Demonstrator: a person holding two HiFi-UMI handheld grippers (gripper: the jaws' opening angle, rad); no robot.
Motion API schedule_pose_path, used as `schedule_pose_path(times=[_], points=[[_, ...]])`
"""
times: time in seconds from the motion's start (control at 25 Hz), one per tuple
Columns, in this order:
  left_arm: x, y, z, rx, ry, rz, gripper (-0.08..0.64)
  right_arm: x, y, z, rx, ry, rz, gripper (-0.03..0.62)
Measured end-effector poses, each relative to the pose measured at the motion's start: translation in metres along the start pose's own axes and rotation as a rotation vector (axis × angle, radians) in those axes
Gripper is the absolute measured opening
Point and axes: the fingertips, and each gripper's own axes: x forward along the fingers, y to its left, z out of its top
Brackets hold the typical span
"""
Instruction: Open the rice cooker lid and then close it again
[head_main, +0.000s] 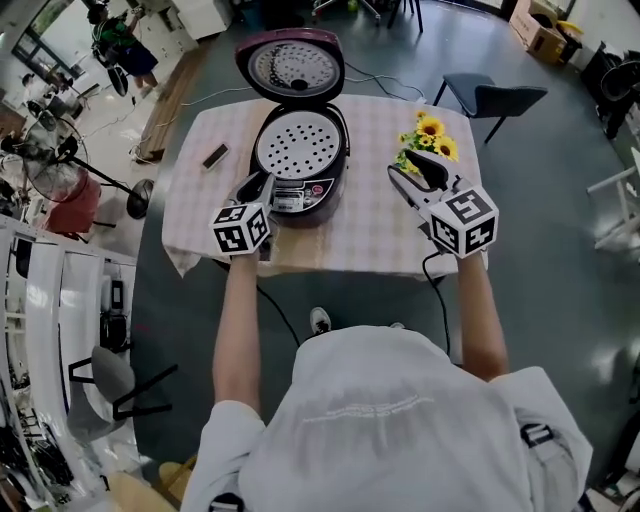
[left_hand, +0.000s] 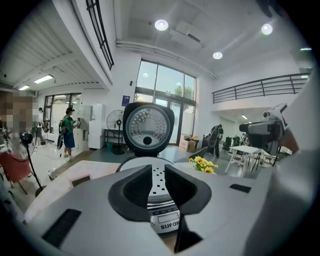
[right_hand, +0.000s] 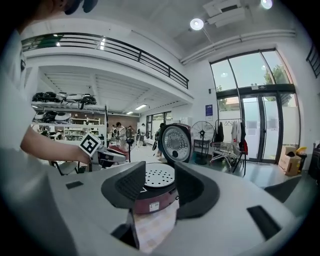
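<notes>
Left gripper, jaws apart and empty, sits just before the cooker; its upright lid stands beyond; right gripper, also released, is farther off.

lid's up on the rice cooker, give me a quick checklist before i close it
1. lid fully raised behind the cooker body: ok.
2. left claw empty, jaws apart: ok.
3. right claw empty, jaws apart: ok.
4. sunflowers clear of the lid's swing: ok, they stand off to the cooker's side.
5. perforated tray seated flat in the opening: cannot tell.
</notes>
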Motion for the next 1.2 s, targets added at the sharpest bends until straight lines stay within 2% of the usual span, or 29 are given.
schedule_pose_path(times=[0.12,0.32,0.44,0.64,0.92,1.2], points=[[-0.024,-0.002,0.03,0.045,-0.065,0.027,0.089,0.002,-0.001,0.012,-0.017,-0.02,0.0,0.192],[-0.051,-0.023,0.071,0.23,-0.132,0.039,0.089,0.008,-0.002,0.03,-0.07,-0.038,0.005,0.192],[-0.061,-0.029,0.083,0.287,-0.152,0.045,0.089,0.014,-0.003,0.036,-0.087,-0.044,0.01,0.192],[-0.063,-0.03,0.087,0.317,-0.15,0.029,0.089,0.024,-0.001,0.044,-0.098,-0.047,0.011,0.192],[-0.057,-0.008,0.071,0.307,-0.125,0.012,0.089,0.04,0.013,0.037,-0.105,-0.01,-0.002,0.192],[-0.05,0.01,0.054,0.294,-0.104,-0.059,0.089,0.058,0.03,0.032,-0.114,0.047,-0.038,0.192]])
